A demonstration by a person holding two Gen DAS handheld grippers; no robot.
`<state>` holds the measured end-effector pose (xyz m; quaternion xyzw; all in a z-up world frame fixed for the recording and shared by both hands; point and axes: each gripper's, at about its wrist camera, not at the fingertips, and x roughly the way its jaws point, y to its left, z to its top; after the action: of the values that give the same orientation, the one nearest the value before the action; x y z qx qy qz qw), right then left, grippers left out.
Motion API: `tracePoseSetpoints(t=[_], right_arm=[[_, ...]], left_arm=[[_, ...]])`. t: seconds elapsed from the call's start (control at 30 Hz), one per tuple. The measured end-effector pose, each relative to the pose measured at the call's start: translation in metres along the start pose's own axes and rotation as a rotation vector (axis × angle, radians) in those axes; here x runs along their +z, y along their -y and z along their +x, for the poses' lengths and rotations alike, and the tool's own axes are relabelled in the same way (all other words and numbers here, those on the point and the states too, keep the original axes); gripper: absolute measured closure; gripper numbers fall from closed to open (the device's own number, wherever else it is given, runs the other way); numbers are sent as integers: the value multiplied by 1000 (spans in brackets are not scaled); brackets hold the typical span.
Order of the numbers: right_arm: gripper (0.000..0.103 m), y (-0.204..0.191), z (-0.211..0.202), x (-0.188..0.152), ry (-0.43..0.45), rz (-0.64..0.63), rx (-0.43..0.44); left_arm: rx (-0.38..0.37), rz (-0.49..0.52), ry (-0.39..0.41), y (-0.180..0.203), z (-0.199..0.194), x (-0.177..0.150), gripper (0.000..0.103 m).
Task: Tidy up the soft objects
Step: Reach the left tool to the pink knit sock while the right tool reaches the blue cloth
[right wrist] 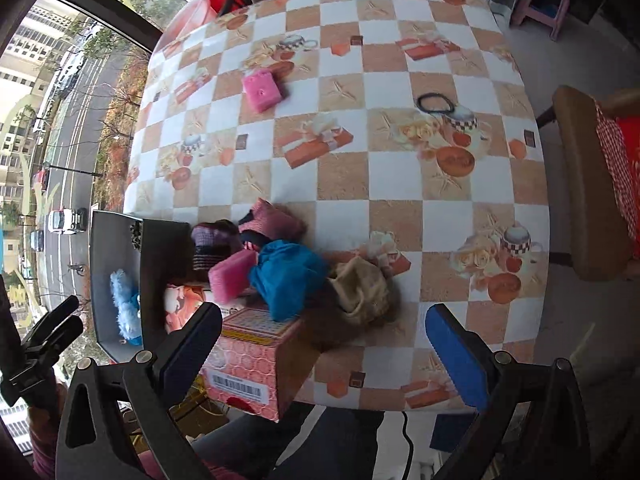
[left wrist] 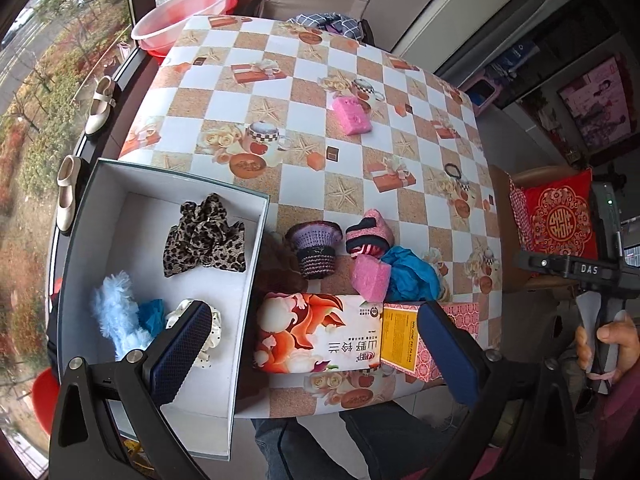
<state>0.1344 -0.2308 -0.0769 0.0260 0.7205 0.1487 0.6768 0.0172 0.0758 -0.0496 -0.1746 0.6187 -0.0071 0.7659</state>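
Note:
A white box [left wrist: 256,240] at the table's left edge holds a leopard scrunchie [left wrist: 204,236], a light blue fluffy piece [left wrist: 112,312], a teal piece [left wrist: 154,314] and a dotted cream scrunchie [left wrist: 212,332]. On the table lie a purple knit cup [left wrist: 314,246], a pink striped knit piece [left wrist: 368,234], a pink sponge [left wrist: 370,276], blue cloth [right wrist: 288,272], a beige fuzzy item [right wrist: 364,284], a far pink sponge [right wrist: 262,90] and a black hair tie [right wrist: 434,102]. My left gripper [left wrist: 316,344] is open above the box's edge. My right gripper [right wrist: 324,344] is open above the front edge.
A floral tissue pack [left wrist: 316,332] and a pink carton [right wrist: 256,356] stand at the front edge. A pink basin [left wrist: 180,16] sits beyond the far left corner. A chair with a red cushion [left wrist: 560,216] stands at the right. Shoes [left wrist: 100,104] rest on the window sill.

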Motion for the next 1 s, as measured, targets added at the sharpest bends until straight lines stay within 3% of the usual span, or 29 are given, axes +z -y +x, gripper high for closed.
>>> tracePoseSetpoints(t=[0.13, 0.27, 0.43, 0.53, 0.6, 0.67, 0.73, 0.87, 1.0], right_arm=[[0, 7, 48, 6, -87, -27, 10], [0, -2, 94, 19, -171, -44, 89], [0, -35, 152, 36, -315, -196, 119], [0, -51, 179, 34, -353, -386, -100], [0, -47, 181, 34, -278, -484, -252], [0, -23, 172, 48, -182, -443, -342], [0, 18, 161, 67, -139, -296, -347], [0, 88, 130, 78, -78, -55, -194], [0, 111, 115, 64, -52, 3, -92]], left_arm=[[74, 44, -84, 25, 39, 23, 0], [162, 105, -138, 45, 77, 40, 0], [199, 156, -190, 55, 106, 56, 0], [202, 183, -242, 60, 125, 65, 0], [206, 217, -272, 70, 141, 69, 0], [205, 261, -302, 82, 159, 71, 0], [205, 309, -341, 96, 180, 72, 0], [235, 384, -410, 115, 223, 72, 0], [265, 410, -474, 122, 250, 69, 1]])
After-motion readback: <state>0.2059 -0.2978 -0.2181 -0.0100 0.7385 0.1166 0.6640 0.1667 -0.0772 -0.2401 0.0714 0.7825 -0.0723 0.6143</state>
